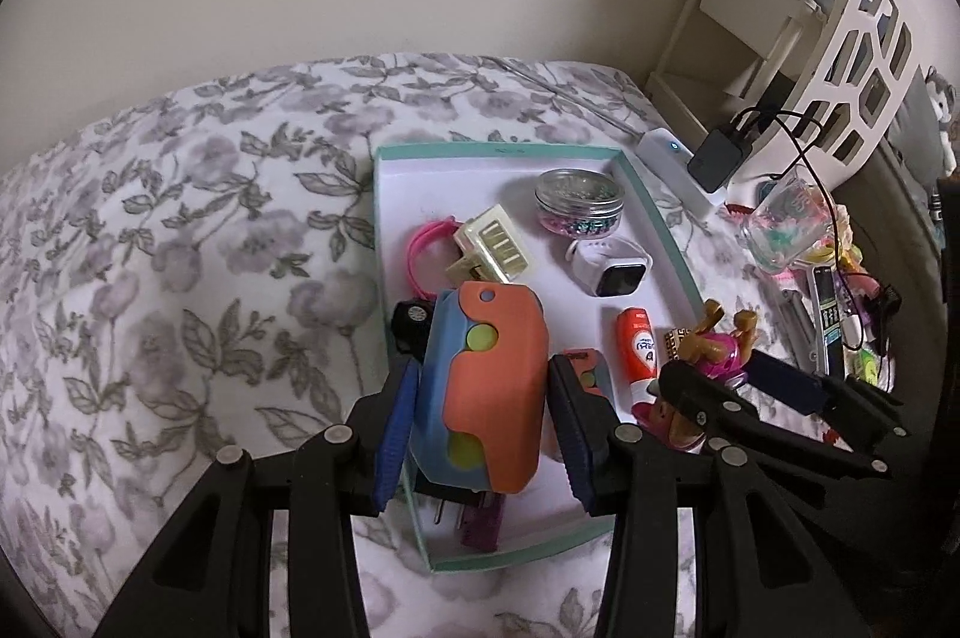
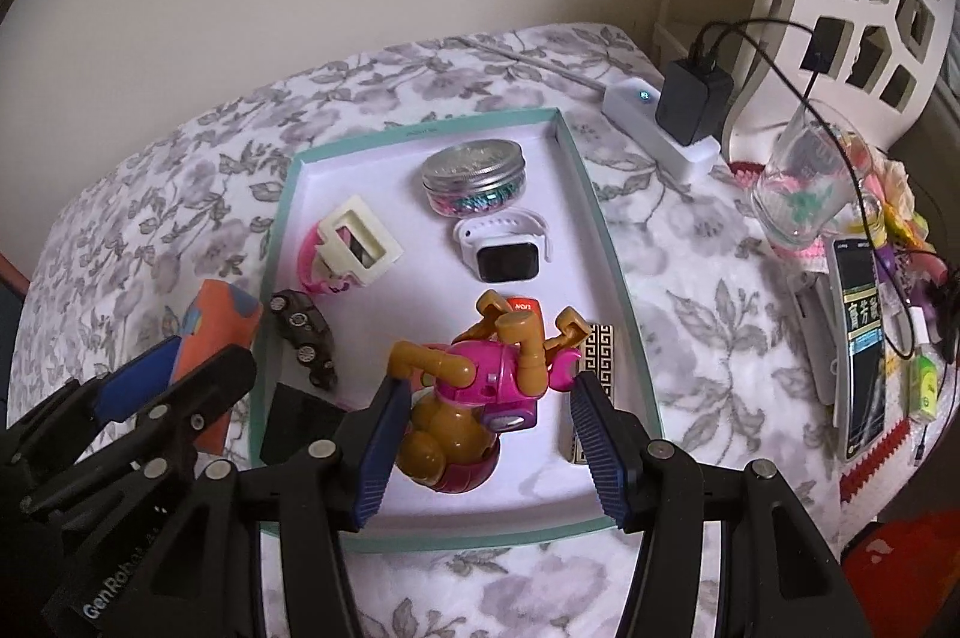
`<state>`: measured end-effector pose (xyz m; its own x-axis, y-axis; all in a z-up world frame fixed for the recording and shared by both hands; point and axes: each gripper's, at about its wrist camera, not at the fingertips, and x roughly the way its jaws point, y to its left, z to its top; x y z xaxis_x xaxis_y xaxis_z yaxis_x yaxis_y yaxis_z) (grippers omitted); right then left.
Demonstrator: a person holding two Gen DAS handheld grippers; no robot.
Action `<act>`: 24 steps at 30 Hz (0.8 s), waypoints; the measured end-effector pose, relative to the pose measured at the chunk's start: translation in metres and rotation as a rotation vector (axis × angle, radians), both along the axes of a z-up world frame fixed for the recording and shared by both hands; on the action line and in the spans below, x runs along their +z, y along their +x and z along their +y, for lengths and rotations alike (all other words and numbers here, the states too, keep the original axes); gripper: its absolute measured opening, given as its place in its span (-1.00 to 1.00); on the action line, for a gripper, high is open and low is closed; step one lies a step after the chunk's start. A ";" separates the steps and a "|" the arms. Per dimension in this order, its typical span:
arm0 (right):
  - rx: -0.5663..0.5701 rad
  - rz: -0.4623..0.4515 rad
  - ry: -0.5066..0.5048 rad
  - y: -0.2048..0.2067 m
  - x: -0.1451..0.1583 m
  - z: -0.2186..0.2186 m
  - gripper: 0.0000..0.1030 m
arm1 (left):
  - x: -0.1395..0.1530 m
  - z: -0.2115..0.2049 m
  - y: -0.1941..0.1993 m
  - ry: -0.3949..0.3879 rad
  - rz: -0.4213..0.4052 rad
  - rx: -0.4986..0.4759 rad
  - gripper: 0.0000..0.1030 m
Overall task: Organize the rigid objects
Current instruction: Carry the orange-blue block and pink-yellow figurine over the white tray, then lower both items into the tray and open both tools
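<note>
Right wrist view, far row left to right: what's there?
Pink band → cream frame → tin → power strip → charger → glass

Orange-and-blue plastic toy [image 1: 486, 386] with yellow-green dots is sitting between the left hand-held gripper [image 1: 483, 443] pads, over the left rim of the teal-edged tray [image 2: 612, 242]. Pink-and-tan toy figure [image 2: 468, 398] is sitting upside down between the right hand-held gripper [image 2: 489, 449] pads, legs up, above the tray's near end. Tray is lying on the floral bed.
</note>
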<state>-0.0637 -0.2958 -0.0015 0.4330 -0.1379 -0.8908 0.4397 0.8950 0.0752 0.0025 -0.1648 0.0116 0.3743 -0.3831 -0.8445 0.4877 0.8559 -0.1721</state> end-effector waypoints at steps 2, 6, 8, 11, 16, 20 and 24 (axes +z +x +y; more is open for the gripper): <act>-0.005 0.010 0.008 0.001 -0.005 -0.002 0.14 | -0.005 -0.002 0.002 -0.003 0.017 -0.003 -0.11; -0.012 0.027 0.023 0.002 -0.013 -0.006 0.14 | -0.012 -0.006 0.004 0.003 0.038 -0.011 -0.11; -0.014 0.038 0.028 0.002 -0.017 -0.008 0.14 | -0.015 -0.008 0.004 0.011 0.042 -0.017 -0.11; -0.017 0.053 0.034 0.003 -0.023 -0.008 0.14 | -0.020 -0.009 0.006 0.014 0.061 -0.015 -0.11; -0.015 0.079 0.055 0.004 -0.033 -0.009 0.14 | -0.028 -0.010 0.008 0.024 0.082 -0.013 -0.12; -0.011 0.080 0.061 0.004 -0.036 -0.010 0.14 | -0.028 -0.010 0.008 0.024 0.078 -0.013 -0.12; -0.009 0.079 0.057 0.004 -0.036 -0.009 0.14 | -0.027 -0.009 0.008 0.024 0.076 -0.010 -0.12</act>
<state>-0.0599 -0.3051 -0.0377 0.3602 -0.0896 -0.9286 0.4545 0.8861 0.0908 0.0104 -0.1742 -0.0156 0.3050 -0.3661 -0.8792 0.4826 0.8553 -0.1887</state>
